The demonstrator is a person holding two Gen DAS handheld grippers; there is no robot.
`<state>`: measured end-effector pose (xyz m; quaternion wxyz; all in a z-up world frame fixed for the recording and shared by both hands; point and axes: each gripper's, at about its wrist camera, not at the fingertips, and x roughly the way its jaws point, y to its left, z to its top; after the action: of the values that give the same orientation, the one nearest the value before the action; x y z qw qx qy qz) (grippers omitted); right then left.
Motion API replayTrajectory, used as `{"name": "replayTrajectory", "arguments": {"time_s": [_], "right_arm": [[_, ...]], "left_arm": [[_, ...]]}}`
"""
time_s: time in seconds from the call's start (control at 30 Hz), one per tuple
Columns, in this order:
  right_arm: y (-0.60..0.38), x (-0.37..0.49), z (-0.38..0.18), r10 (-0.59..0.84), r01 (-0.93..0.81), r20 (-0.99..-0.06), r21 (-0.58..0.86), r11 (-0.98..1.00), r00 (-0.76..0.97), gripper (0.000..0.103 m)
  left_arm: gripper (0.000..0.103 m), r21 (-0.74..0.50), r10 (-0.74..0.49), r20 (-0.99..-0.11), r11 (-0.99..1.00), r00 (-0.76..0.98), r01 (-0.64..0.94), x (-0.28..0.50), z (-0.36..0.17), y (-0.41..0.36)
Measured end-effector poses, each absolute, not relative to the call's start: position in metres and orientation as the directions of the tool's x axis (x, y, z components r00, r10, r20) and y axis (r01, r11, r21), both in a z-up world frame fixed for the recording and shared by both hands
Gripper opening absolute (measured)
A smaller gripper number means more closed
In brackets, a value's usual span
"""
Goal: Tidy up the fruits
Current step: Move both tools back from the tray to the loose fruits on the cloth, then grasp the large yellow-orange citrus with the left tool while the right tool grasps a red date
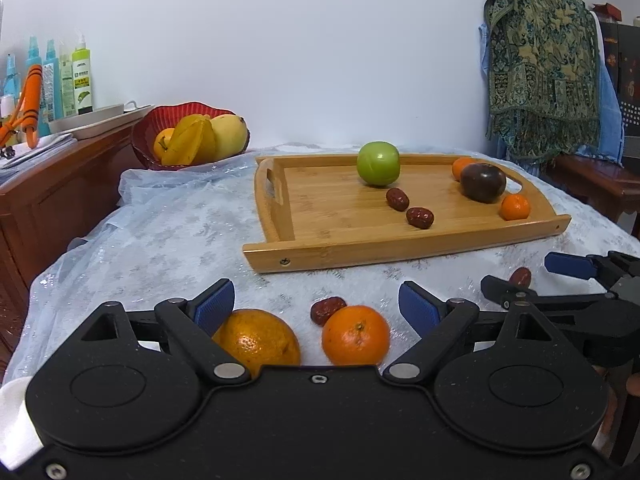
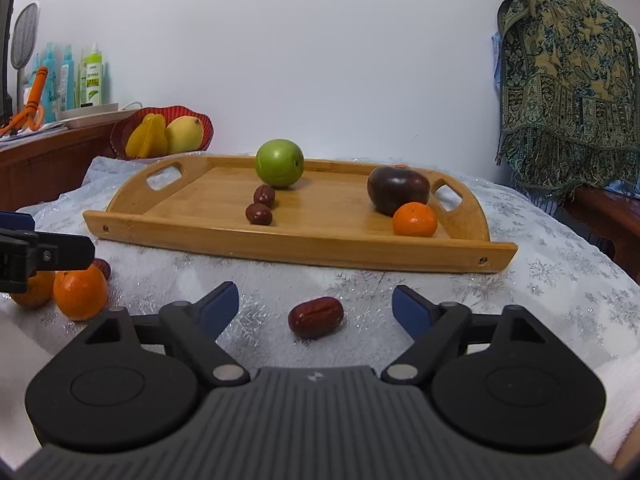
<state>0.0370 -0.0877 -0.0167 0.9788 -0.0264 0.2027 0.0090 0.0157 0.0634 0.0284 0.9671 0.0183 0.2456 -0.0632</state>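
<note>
**A:** Start at the left. What does the left gripper [image 1: 316,308] face?

**B:** Its jaws stand wide with nothing clamped. Two oranges lie on the tablecloth [image 1: 160,240] near its front edge. The larger orange [image 1: 256,340] sits just beside the left pad, too close for me to tell if they touch. The smaller orange [image 1: 356,334] rests inside the gap, nearer the right pad, clear of both. A red date [image 1: 327,310] lies just behind it.

**B:** So the left hand is the nearer one for the oranges?

**A:** I'd judge so. The smaller orange lies straight ahead between the fingers.

**A:** And to the right?

**B:** The right gripper [image 2: 316,306] is also spread, holding nothing. Another date [image 2: 316,317] lies on the cloth between its fingers, roughly centred and clear of both. Its long axis runs across the gap, pad to pad, slightly tilted.

**A:** Awkward?

**B:** Probably; closing would squeeze it end to end, so it might skid out. A rolled wrist could help.

**A:** Where would they go?

**B:** Likely the wooden tray [image 2: 296,246], beyond both tools toward the far edge. It holds a green apple [image 2: 280,163], two dates, a dark fruit [image 2: 398,188] and a mandarin [image 2: 414,219].
</note>
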Motion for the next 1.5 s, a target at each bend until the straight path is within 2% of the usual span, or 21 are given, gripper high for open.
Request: {"name": "replayTrajectory", "arguments": {"time_s": [0.27,0.43,0.53,0.7,0.77,1.07,1.5], "right_arm": [[-0.090,0.040,-0.018,0.007,-0.020,-0.417,-0.026,0.999,0.909,0.078],[-0.091,0.040,-0.020,0.011,-0.021,-0.425,-0.020,1.000,0.905,0.073],[-0.090,0.040,-0.020,0.013,-0.026,-0.428,-0.023,0.999,0.904,0.070],[-0.089,0.041,-0.020,0.010,-0.023,-0.429,-0.024,0.999,0.903,0.066],[-0.090,0.041,-0.020,0.009,-0.020,-0.430,-0.020,1.000,0.903,0.065],[-0.090,0.041,-0.021,0.002,-0.013,-0.430,-0.022,1.000,0.903,0.062],[-0.090,0.040,-0.021,0.004,-0.017,-0.428,-0.026,1.000,0.904,0.051]], "left_arm": [[0.089,0.033,-0.054,-0.493,0.996,0.868,0.081,0.005,0.019,0.079],[0.084,0.017,-0.031,-0.512,0.999,0.858,0.046,0.000,0.013,0.092],[0.079,0.016,-0.017,-0.523,0.999,0.852,0.030,-0.001,0.009,0.098],[0.059,-0.013,-0.022,-0.564,1.000,0.825,0.017,0.000,0.001,0.107],[0.056,-0.018,-0.023,-0.568,1.000,0.823,0.015,0.000,-0.001,0.109],[0.051,-0.007,-0.012,-0.560,1.000,0.828,0.010,-0.002,-0.004,0.109],[0.051,-0.013,-0.004,-0.561,1.000,0.828,-0.004,0.002,-0.004,0.109]]}}
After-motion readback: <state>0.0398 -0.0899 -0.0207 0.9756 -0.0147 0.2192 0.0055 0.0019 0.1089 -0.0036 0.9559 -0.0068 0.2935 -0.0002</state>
